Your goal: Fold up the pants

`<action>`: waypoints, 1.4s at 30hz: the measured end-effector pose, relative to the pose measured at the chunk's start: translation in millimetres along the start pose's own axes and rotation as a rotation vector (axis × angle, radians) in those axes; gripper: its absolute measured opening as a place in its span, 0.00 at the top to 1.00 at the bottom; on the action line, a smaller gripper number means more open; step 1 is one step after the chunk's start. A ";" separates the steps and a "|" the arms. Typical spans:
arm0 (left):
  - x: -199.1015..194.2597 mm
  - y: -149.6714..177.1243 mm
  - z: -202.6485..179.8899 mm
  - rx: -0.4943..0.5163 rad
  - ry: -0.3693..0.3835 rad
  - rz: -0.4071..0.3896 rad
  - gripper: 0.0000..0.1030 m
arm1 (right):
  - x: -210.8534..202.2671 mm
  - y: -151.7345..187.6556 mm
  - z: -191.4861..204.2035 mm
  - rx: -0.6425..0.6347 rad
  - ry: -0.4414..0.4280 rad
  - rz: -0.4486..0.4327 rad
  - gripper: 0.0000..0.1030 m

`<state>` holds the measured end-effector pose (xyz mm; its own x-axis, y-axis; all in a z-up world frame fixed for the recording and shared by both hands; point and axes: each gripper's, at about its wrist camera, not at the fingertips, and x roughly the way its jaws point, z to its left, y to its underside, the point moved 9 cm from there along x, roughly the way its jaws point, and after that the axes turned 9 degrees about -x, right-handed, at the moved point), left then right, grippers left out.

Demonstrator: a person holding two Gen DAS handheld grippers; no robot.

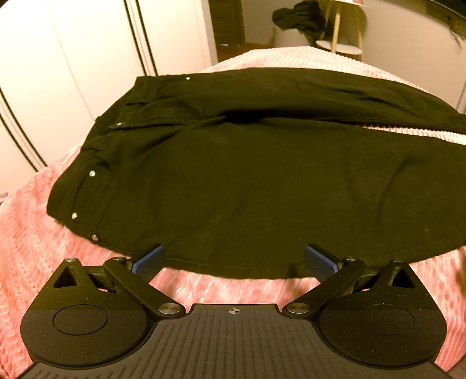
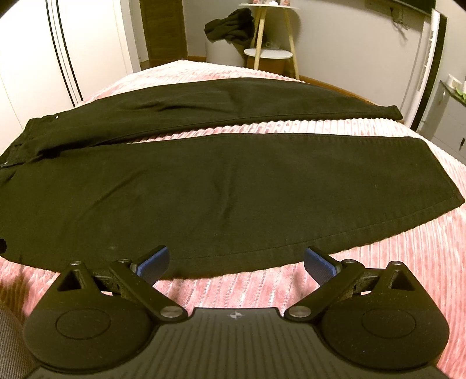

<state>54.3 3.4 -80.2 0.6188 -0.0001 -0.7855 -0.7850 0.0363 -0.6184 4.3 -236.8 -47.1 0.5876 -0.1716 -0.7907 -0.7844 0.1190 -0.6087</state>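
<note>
Black pants point(image 1: 247, 180) lie flat on a pink ribbed bedspread point(image 1: 35, 239), waistband at the left, both legs running to the right with a strip of bedspread between them. They also show in the right wrist view point(image 2: 218, 186), with both hems at the right. My left gripper point(image 1: 234, 261) is open, its blue pads point(image 1: 148, 261) at the near edge of the pants by the hip. My right gripper point(image 2: 236, 262) is open, its blue pads point(image 2: 319, 263) at the near edge of the near leg. Neither holds anything.
White wardrobe doors point(image 1: 72, 58) stand to the left. Beyond the bed are a small round side table point(image 2: 269, 55) and a heap of dark clothes point(image 2: 230, 26). The bedspread point(image 2: 407, 262) extends right of the hems.
</note>
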 end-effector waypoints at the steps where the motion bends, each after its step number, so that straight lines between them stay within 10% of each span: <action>1: 0.0 -0.3 0.0 0.000 0.000 0.001 0.00 | -0.1 0.0 0.1 0.000 0.000 0.000 0.04; 42: 0.4 0.6 2.1 -0.012 0.005 0.017 0.00 | -0.6 0.3 0.5 0.001 0.001 0.005 0.04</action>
<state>54.1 5.5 -80.8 0.6053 -0.0050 -0.7959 -0.7956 0.0248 -0.6053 3.8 -236.2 -46.9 0.5836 -0.1725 -0.7935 -0.7870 0.1209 -0.6050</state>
